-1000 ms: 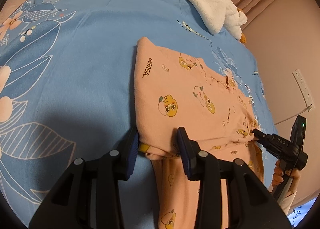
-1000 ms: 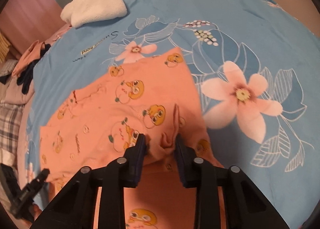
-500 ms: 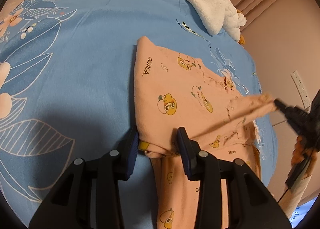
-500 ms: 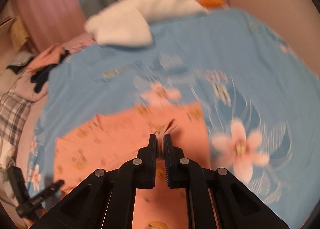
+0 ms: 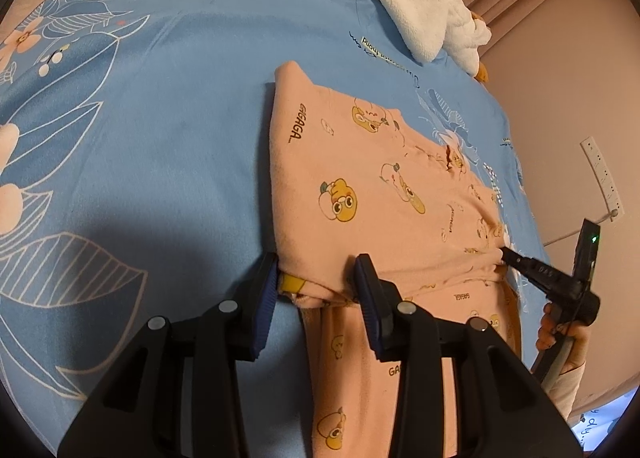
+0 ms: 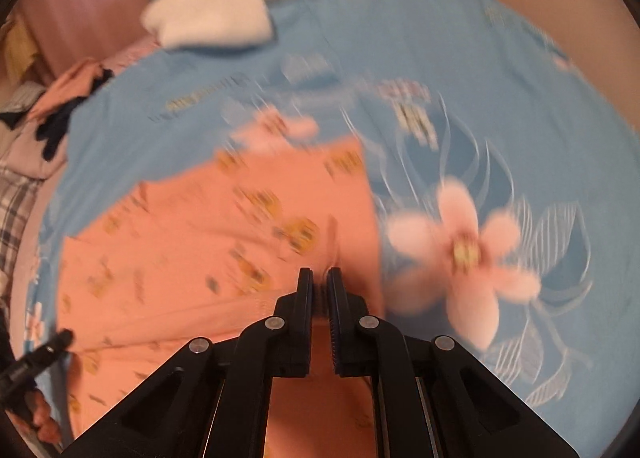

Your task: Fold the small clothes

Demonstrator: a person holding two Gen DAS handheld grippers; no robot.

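Warm, dim indoor light is tinting both fisheye views, which are curving and darkening to black at the corners. The left wrist view is staying sharp; a broad shadow is falling on the blue floral bedsheet (image 5: 168,146) at lower left. The right wrist view is smearing with motion blur across the peach duck-print garment (image 6: 224,242).

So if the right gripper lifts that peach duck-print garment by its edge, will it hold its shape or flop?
The peach garment will probably flop: it lies in soft folds on the bedspread. It bunches where the right gripper pinches it. It looks thin, so likely light.
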